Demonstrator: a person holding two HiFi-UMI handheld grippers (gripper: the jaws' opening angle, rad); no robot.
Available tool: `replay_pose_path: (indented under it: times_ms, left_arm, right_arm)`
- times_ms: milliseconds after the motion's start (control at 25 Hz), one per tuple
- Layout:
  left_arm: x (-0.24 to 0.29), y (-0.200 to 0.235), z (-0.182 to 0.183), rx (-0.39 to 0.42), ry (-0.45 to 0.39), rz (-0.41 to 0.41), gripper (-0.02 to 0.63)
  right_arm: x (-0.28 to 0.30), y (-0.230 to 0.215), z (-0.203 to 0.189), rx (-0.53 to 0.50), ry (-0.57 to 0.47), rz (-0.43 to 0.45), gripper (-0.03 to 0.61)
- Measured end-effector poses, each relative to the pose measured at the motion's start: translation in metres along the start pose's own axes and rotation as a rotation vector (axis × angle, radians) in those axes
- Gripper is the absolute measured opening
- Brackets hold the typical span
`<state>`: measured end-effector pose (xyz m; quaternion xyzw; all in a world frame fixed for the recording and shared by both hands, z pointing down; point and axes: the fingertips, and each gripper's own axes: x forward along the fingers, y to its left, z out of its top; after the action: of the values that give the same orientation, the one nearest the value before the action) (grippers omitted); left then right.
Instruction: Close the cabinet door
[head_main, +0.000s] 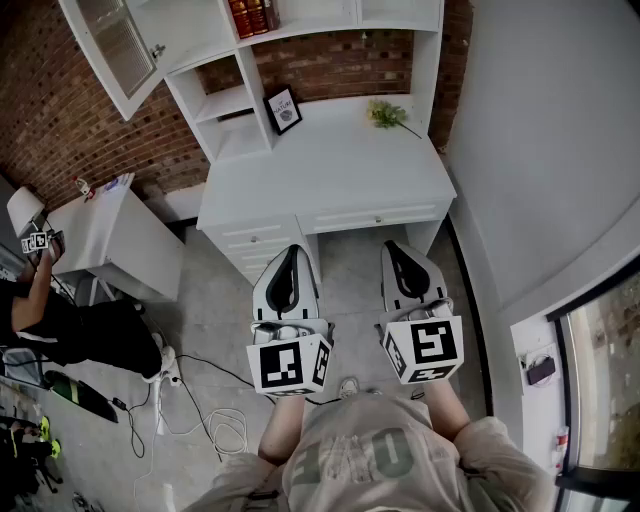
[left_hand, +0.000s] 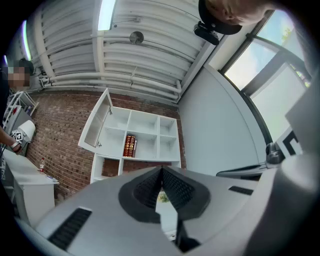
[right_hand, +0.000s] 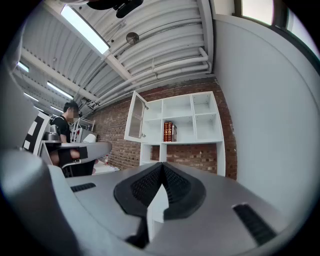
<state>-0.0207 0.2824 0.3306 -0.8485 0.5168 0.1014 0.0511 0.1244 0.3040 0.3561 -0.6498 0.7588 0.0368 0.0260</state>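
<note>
The white cabinet door with a glass pane hangs open to the left of the top shelf unit above the white desk. It also shows as the open door in the left gripper view and the open door in the right gripper view. My left gripper and right gripper are held side by side in front of the desk, well short of the door. Both are shut with nothing in them: the left gripper and the right gripper each have their pads meeting at the tips.
Red books stand in the shelf, with a framed picture and a small plant on the desk. A white side table and a person are at the left. Cables lie on the floor. A grey wall runs along the right.
</note>
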Motion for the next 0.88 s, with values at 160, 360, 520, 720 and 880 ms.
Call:
replay_pose_path:
  times_ms: [160, 360, 520, 720, 880]
  left_arm:
    - [-0.001, 0.000, -0.002, -0.005, -0.001, 0.001, 0.014]
    - [0.001, 0.004, -0.004, -0.011, -0.002, -0.003, 0.014]
    - [0.003, 0.012, -0.008, -0.021, 0.007, -0.001, 0.014]
    - [0.009, 0.025, -0.020, -0.045, 0.021, -0.008, 0.014]
    - [0.015, 0.036, -0.031, -0.075, 0.044, -0.027, 0.014]
  right_arm:
    - [0.001, 0.001, -0.002, -0.004, 0.001, 0.001, 0.017]
    - [0.003, 0.002, -0.002, -0.010, 0.009, -0.002, 0.017]
    - [0.006, 0.004, 0.001, 0.020, -0.016, 0.001, 0.017]
    - [0.015, 0.008, -0.008, 0.025, 0.012, -0.014, 0.017]
    - [0.028, 0.017, -0.022, 0.020, 0.060, -0.023, 0.017]
